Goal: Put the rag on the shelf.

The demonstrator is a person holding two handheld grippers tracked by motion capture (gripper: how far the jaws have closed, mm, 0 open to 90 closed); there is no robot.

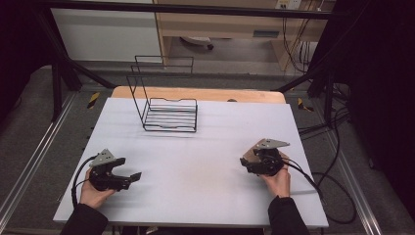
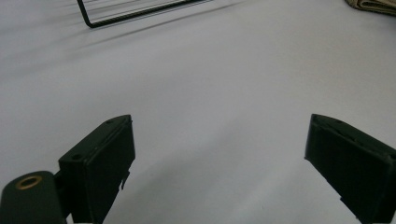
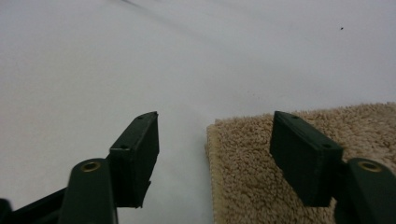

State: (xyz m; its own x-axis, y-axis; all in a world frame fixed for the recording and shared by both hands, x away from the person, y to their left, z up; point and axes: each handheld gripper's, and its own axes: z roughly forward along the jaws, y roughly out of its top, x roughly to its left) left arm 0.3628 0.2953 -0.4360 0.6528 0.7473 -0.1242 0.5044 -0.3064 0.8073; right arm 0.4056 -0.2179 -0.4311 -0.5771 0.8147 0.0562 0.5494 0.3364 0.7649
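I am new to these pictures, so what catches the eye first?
A black wire rack stands at the far side of the white table. Near the right edge, the right gripper hangs over the edge of a beige towel, fingers apart around it.

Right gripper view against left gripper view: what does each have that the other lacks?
Right gripper view: the right tool, open astride the edge of the beige towel. Left gripper view: the left tool, open over the bare white table, and a corner of the black wire rack. Both: the table and the towel, just a sliver at the left gripper view's top right.
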